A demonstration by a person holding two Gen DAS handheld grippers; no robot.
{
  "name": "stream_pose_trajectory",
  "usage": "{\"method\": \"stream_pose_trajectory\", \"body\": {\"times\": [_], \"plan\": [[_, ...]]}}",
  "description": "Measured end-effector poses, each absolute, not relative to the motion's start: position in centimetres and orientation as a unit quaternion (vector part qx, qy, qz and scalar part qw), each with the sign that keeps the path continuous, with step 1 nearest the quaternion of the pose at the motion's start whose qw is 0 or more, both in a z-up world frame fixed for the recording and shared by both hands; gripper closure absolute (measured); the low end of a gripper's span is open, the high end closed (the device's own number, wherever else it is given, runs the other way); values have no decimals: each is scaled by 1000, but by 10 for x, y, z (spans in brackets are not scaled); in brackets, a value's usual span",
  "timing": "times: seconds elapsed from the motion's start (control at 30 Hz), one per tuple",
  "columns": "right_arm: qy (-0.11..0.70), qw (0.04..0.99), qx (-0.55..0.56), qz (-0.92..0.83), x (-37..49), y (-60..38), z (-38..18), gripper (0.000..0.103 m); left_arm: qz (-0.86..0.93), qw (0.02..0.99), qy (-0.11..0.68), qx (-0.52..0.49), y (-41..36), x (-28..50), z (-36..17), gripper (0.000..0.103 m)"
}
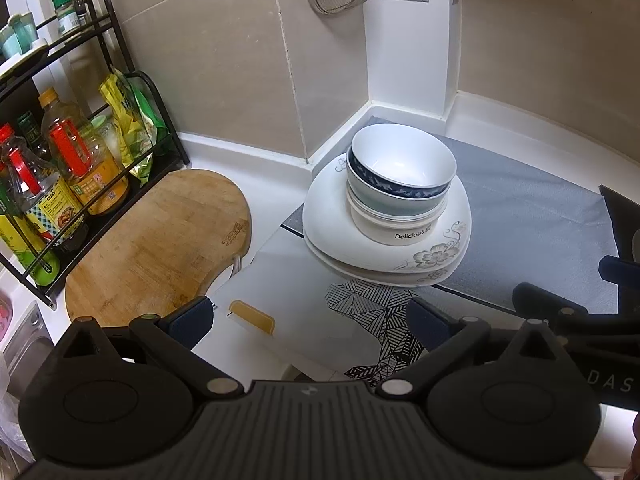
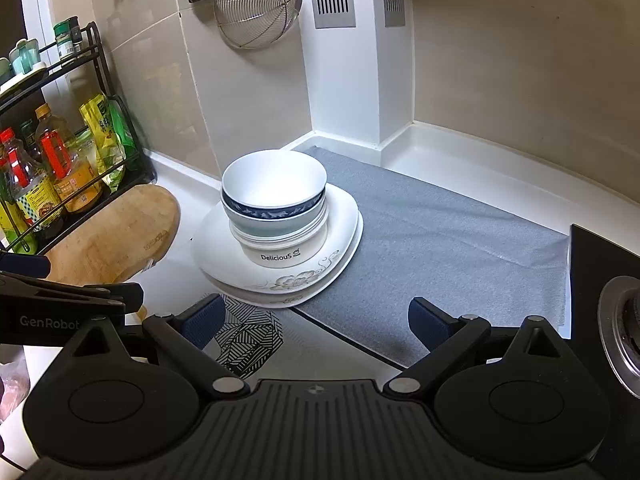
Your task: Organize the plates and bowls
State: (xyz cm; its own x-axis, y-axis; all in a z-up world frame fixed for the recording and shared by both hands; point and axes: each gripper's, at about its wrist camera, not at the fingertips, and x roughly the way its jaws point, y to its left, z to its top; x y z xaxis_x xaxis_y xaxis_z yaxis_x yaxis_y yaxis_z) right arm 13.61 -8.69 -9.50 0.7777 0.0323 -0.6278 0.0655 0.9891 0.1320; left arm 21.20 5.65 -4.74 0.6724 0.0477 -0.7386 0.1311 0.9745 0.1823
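Note:
A stack of nested bowls (image 1: 400, 184) stands on two stacked white flower-patterned plates (image 1: 436, 252), in the counter corner on a grey mat (image 1: 532, 216). The top bowl has a blue patterned band; the bottom one reads "Delicious". The same bowls (image 2: 276, 204) and plates (image 2: 224, 256) show in the right wrist view. My left gripper (image 1: 310, 322) is open and empty, a little short of the stack. My right gripper (image 2: 316, 322) is open and empty, in front of the stack and over the mat (image 2: 440, 248).
A round wooden cutting board (image 1: 160, 248) lies left of the stack. A black rack (image 1: 116, 168) with oil bottles and packets stands at far left. A white geometric-print mat (image 1: 320, 320) lies under my left gripper. A wire strainer (image 2: 256, 4) hangs on the wall. A stove burner (image 2: 624, 328) sits at right.

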Motion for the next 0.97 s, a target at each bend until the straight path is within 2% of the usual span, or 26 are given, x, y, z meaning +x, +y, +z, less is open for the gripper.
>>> {"method": "stream_pose_trajectory", "body": {"times": [0.97], "plan": [[324,943,73,-15,133,-85,-90,5,-31,914,387,119,56,214,-41,0]]}}
